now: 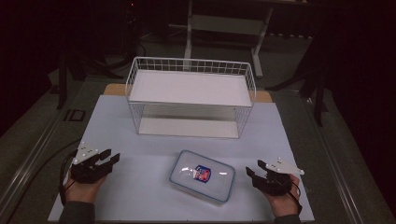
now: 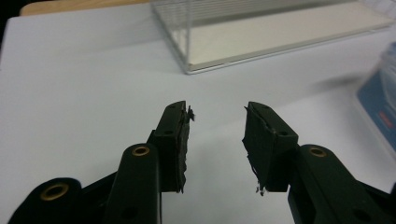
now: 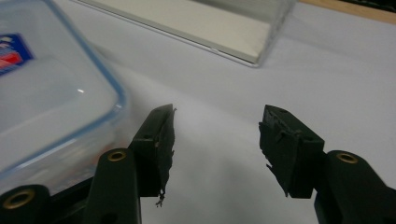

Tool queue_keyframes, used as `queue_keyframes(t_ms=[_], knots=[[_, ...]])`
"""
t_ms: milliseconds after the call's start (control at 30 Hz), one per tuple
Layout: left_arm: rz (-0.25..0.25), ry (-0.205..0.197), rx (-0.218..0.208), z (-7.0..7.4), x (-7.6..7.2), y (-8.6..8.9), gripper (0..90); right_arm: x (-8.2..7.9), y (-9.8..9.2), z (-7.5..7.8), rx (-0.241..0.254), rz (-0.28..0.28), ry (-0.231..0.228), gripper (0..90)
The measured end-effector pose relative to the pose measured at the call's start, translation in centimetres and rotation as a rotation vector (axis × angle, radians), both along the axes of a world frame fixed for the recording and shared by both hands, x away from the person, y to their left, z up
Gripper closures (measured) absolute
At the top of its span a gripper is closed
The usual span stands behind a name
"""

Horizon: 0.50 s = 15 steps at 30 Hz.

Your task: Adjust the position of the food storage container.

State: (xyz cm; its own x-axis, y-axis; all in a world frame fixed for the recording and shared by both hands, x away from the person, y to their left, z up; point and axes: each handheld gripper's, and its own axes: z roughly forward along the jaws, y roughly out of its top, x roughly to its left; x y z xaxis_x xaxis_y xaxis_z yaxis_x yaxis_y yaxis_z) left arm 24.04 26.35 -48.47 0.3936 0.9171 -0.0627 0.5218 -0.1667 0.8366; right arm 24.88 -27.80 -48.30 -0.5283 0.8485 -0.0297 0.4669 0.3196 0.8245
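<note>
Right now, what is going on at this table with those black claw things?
A person sits with a hand-held two-jaw gripper in each hand. The left gripper and the right gripper rest on the white mat, one to each side of a clear plastic lidded box. Both sets of jaws stand open with nothing between them. Behind the box stands a white wire shelf rack. Nothing is being gripped yet.

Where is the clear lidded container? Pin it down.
In the high view the clear lidded container lies on the white mat, near its front edge, between the two tongs and in front of the wire rack.
</note>
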Motion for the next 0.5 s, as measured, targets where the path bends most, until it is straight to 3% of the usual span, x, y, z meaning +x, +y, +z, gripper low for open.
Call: queue_keyframes(t_ms=[300, 500], knots=[[-0.021, 0.005, -0.001, 0.06, 0.05, -0.34, 56.8, -0.24, 0.52, 0.28, 0.016, 0.035, -0.001, 46.7], [-0.023, -0.009, -0.008, 0.28, 0.0, -0.6, 56.3, -0.24, 0.95, -0.01, 0.021, 0.139, 0.027, 60.6]])
